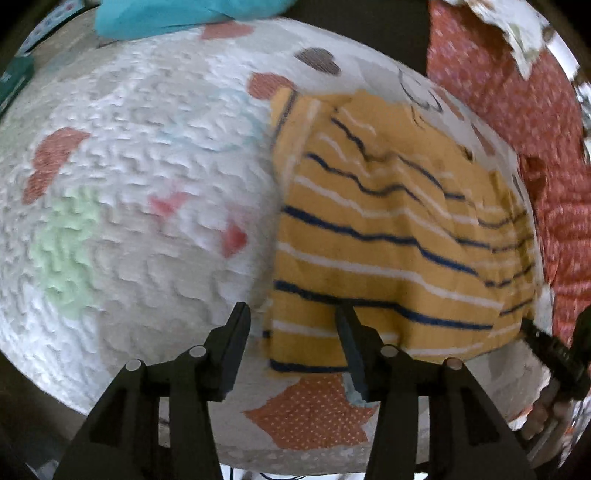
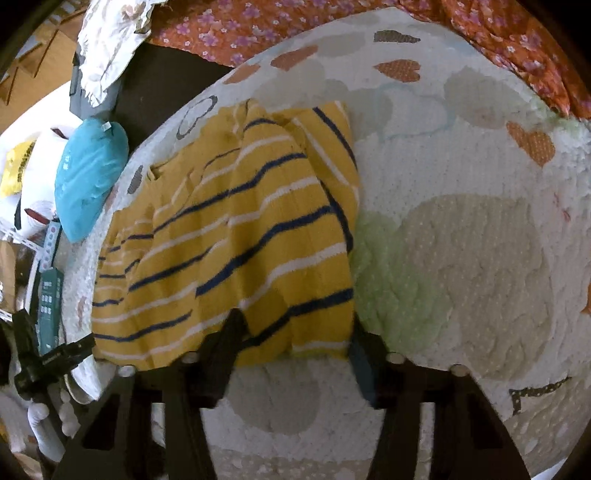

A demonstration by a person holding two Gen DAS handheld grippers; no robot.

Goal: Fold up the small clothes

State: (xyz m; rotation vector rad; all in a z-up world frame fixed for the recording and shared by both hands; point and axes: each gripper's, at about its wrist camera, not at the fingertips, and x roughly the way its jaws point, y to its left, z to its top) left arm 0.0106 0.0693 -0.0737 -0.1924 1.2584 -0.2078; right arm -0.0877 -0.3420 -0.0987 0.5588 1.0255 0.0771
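Note:
A small yellow garment [image 1: 388, 236] with navy and white stripes lies folded on a white quilted mat [image 1: 140, 192]; it also shows in the right wrist view [image 2: 251, 243]. My left gripper [image 1: 291, 317] is open and empty, its jaws straddling the garment's near left corner just above the mat. My right gripper [image 2: 295, 325] is open and empty, its jaws straddling the garment's near right corner. The right gripper also shows at the right edge of the left wrist view [image 1: 554, 350], and the left gripper at the left edge of the right wrist view [image 2: 55, 354].
The mat [image 2: 461, 258] carries orange heart, green and beige patches. An orange floral cloth [image 1: 517, 96] lies beyond it, also in the right wrist view [image 2: 258, 26]. A teal bag [image 2: 88, 181] sits at the mat's edge, with boxes and clutter off the mat's side.

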